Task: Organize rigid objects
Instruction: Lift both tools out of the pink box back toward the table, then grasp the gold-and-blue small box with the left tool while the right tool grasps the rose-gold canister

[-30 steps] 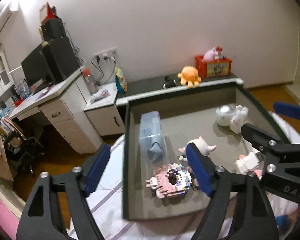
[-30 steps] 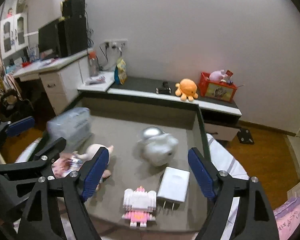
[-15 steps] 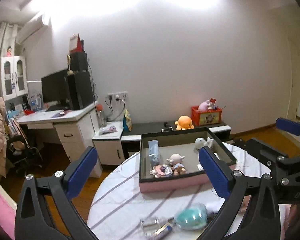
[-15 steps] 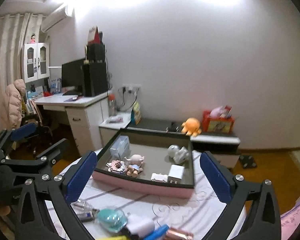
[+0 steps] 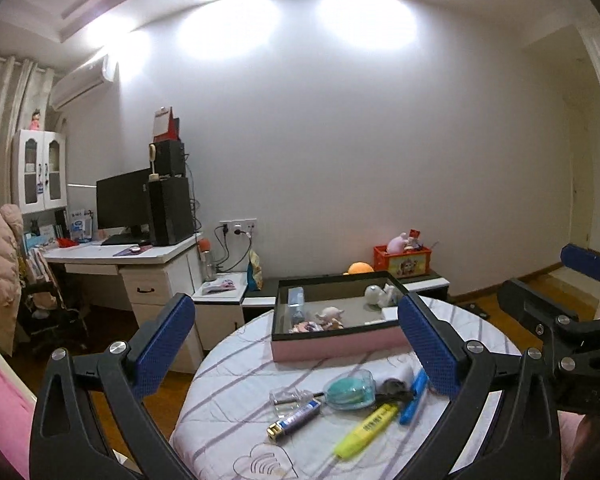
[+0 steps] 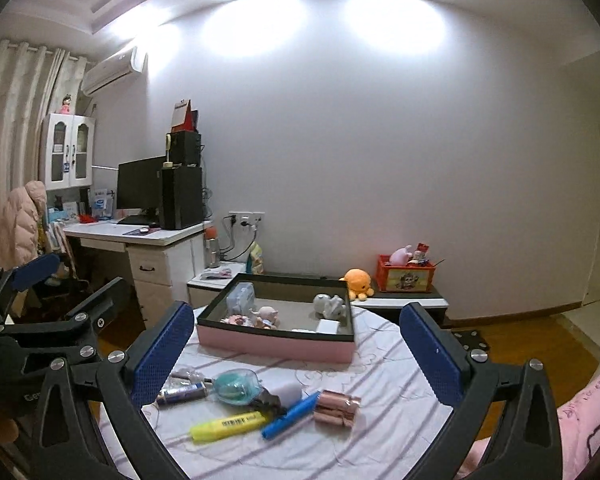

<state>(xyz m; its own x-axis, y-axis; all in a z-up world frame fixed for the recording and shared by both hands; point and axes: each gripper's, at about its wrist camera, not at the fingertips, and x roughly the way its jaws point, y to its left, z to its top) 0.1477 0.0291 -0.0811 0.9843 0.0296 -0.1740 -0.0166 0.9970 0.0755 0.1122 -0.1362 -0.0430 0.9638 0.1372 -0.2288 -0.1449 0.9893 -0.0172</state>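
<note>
A round table (image 6: pixel 380 432) with a striped white cloth holds one pink tray (image 6: pixel 276 346) with dark inner walls at its far side and a loose cluster of small items nearer the cameras. Both grippers are held above the near edge of the table, well apart from everything on it: the left gripper (image 5: pixel 296 344) has its two blue-padded fingers spread wide with nothing between them, and the right gripper (image 6: pixel 296 350) is likewise spread wide and empty. Inside the tray sit five things that can be made out: one clear plastic box (image 6: pixel 241 297) at the far left corner, one pink-and-white block figure (image 6: pixel 236 320), one small doll (image 6: pixel 267 316), one silver-white toy (image 6: pixel 331 305) and one white charger (image 6: pixel 327 326). On the cloth in front of the tray lie one yellow highlighter (image 6: pixel 230 426), one blue pen (image 6: pixel 291 414), one teal case (image 6: pixel 236 385) in clear plastic, one blue-labelled battery (image 6: pixel 183 394), one rose-gold cylinder (image 6: pixel 337 407), and a small clear container (image 5: pixel 290 400). Nothing stands between the grippers and these items. Behind the table are a white desk (image 6: pixel 148 240) with one monitor (image 6: pixel 138 188), one orange plush octopus (image 6: pixel 358 280) and one red crate (image 6: pixel 406 278) on a low cabinet.
</note>
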